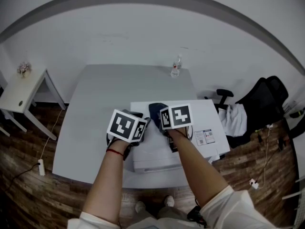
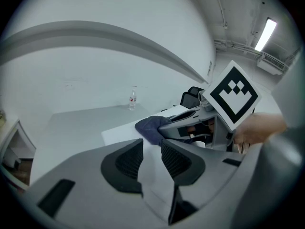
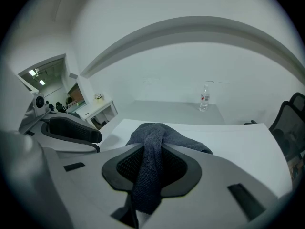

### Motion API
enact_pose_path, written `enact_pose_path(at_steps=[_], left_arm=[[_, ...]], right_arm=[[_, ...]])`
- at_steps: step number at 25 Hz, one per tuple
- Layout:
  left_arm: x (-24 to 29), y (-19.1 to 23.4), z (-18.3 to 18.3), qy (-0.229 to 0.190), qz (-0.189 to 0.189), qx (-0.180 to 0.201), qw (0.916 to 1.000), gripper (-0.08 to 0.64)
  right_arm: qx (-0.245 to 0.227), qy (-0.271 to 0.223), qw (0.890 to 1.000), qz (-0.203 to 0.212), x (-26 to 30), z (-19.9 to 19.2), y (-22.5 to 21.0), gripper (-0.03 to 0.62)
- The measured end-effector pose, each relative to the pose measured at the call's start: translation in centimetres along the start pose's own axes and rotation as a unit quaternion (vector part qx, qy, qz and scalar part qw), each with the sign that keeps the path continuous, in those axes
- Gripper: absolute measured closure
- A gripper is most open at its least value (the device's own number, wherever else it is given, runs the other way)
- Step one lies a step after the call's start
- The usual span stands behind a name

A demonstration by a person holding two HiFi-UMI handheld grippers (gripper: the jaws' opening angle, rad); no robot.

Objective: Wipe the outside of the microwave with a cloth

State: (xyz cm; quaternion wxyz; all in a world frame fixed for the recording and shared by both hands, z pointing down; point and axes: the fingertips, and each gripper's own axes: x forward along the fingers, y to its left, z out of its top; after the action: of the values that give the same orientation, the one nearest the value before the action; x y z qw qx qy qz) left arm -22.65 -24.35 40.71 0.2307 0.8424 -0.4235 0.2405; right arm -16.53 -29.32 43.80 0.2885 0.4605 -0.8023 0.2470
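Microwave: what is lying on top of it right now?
A dark cloth lies on the white microwave, pinched by the right gripper. The left gripper hovers beside it, jaws apart, empty. A label is stuck near one corner. The surface under the cloth is hidden.

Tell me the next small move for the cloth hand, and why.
Probably draw the right gripper across the top of the microwave: its jaws are shut on the cloth, whose bunched end lies on that white surface, with bare top ahead.
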Motion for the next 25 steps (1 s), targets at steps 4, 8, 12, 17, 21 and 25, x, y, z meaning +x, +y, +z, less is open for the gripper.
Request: enact_pose_path(at_steps=[4,8,12,17,21,25], left_arm=[[-0.9,1.0,-1.0,-0.001,0.002,-0.010,0.9999,0.440],[-1.8,1.9,-1.9,-0.004,0.005,-0.019,0.9998,0.440],[-2.7,2.8,-2.6,-0.009,0.009,-0.029,0.9995,0.440],[-3.8,3.7,-3.2,-0.014,0.011,-0.035,0.9992,0.440],[-4.9,4.3,-3.4,-0.023,0.013,-0.041,0.9988,0.440],[-6.5,4.7,-3.7,-0.034,0.021,-0.045,0.9982,0.440]], right_arm=[[-0.008,-0.001,1.000,0.009,0.5,0.3,2.1,0.492],[-0.018,-0.001,1.000,0.016,1.2,0.5,3.9,0.492],[-0.020,-0.001,1.000,0.022,1.7,0.7,5.1,0.492],[-0.027,0.001,0.999,0.031,2.3,0.9,7.4,0.492],[-0.032,0.003,0.998,0.048,2.7,0.9,9.3,0.492],[0.027,-0.003,0.991,0.129,2.8,1.1,12.7,0.492]])
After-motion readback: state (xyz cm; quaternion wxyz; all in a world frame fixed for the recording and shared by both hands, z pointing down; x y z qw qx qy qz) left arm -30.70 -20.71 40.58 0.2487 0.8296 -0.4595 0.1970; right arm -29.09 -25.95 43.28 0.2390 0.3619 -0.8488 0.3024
